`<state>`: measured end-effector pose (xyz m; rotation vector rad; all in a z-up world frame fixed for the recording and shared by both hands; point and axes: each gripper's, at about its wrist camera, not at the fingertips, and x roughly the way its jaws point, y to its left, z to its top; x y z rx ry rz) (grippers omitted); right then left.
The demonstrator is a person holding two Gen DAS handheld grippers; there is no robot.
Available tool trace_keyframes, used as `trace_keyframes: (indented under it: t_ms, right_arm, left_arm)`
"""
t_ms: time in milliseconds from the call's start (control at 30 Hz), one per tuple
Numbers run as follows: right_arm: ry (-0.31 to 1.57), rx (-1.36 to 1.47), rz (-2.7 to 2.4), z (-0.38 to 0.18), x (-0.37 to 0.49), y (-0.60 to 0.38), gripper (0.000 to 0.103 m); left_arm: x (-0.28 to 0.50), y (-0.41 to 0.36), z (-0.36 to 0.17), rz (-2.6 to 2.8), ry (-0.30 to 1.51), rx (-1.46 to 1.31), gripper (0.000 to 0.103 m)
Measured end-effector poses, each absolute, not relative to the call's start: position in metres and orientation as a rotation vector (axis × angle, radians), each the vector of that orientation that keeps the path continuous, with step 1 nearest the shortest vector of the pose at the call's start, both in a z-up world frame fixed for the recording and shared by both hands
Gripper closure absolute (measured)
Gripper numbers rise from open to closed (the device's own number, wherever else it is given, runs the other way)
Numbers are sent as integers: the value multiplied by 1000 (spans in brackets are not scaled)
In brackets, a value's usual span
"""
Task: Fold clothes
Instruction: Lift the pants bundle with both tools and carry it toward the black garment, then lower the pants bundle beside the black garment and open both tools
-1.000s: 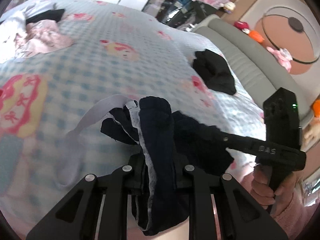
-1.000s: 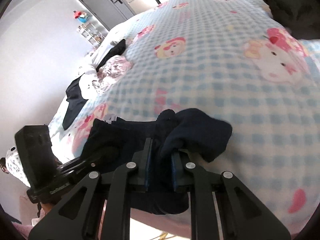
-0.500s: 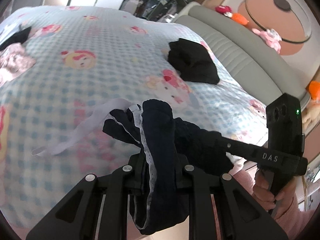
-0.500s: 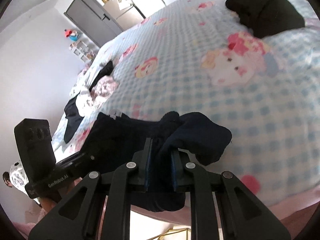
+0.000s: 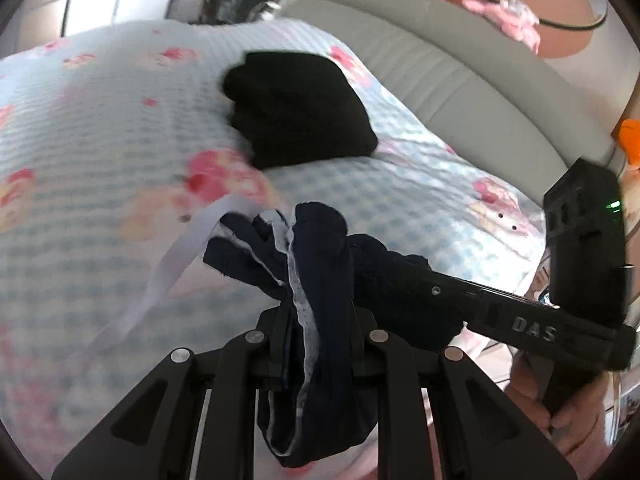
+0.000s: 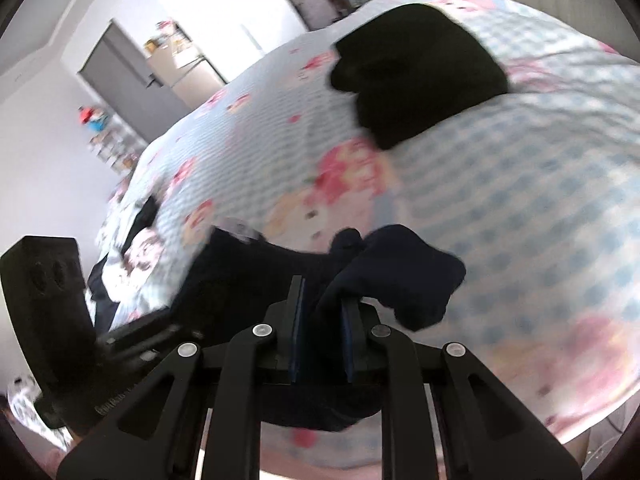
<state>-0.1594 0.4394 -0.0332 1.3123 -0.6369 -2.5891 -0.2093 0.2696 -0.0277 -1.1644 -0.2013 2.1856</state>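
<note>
The left hand-held gripper (image 5: 318, 340) is clamped on a bunched dark navy garment with pale mesh trim (image 5: 316, 280); the cloth fills the gap between its jaws and hangs below them. The right hand-held gripper (image 6: 322, 332) is likewise closed on another part of the same garment, a navy fold spilling over its right finger. The garment is held between the two tools, above the near edge of the bed; whether any part touches the cover cannot be told. A white elastic strap (image 5: 168, 276) trails loose from the left-hand bunch over the blue-checked bedcover with pink cartoon prints (image 5: 100, 128). Further off on the bedcover lies a folded black garment (image 5: 296, 112), well apart from the held piece, with a grey padded headboard (image 5: 460, 80) beyond.

Risks, as judged: both grips hold wadded cloth rather than a clean edge, so layers may slip unevenly on spreading. The loose strap may get trapped inside a fold. Both views are blurred, so alignment is hard to confirm.
</note>
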Motion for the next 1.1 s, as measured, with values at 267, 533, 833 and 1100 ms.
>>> trace_keyframes:
  t_ms: [267, 533, 833, 1100]
  right_arm:
    - [-607, 1165, -2746, 22, -213, 531, 88]
    - [-543, 1337, -2812, -39, -276, 592, 87]
    - [-530, 1375, -2900, -67, -258, 604, 79]
    - [-169, 1455, -2774, -76, -278, 540, 77]
  left_arm:
    - [-271, 343, 11, 2243, -267, -991, 85]
    - [-333, 369, -101, 2213, -429, -1279, 84]
    - [-304, 322, -93, 2305, -514, -1113, 55]
    - [-295, 383, -96, 2127, -125, -1128, 63]
